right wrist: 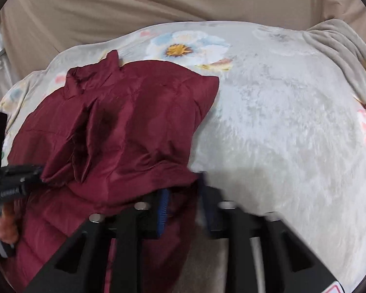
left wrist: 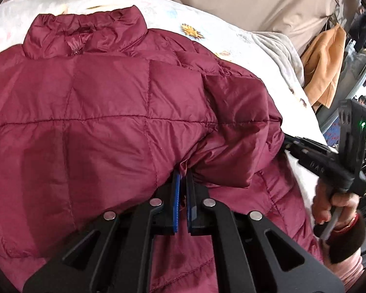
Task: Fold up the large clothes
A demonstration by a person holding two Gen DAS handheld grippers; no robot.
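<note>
A maroon quilted puffer jacket (left wrist: 97,112) lies on a floral bedspread (left wrist: 183,14), collar at the far side. Its right sleeve (left wrist: 231,127) is folded over the body. My left gripper (left wrist: 183,178) is shut on the sleeve's end, with fabric pinched between the blue pads. In the right wrist view the jacket (right wrist: 124,127) fills the left half. My right gripper (right wrist: 183,188) is open, its jaws apart at the jacket's right edge, with fabric lying between them. The right gripper's body also shows in the left wrist view (left wrist: 329,161), and the left gripper in the right wrist view (right wrist: 12,185).
The pale floral bedspread (right wrist: 280,122) spreads to the right of the jacket. A beige wall or headboard (right wrist: 158,5) stands behind the bed. An orange-tan garment (left wrist: 327,68) hangs at the far right beyond the bed's edge.
</note>
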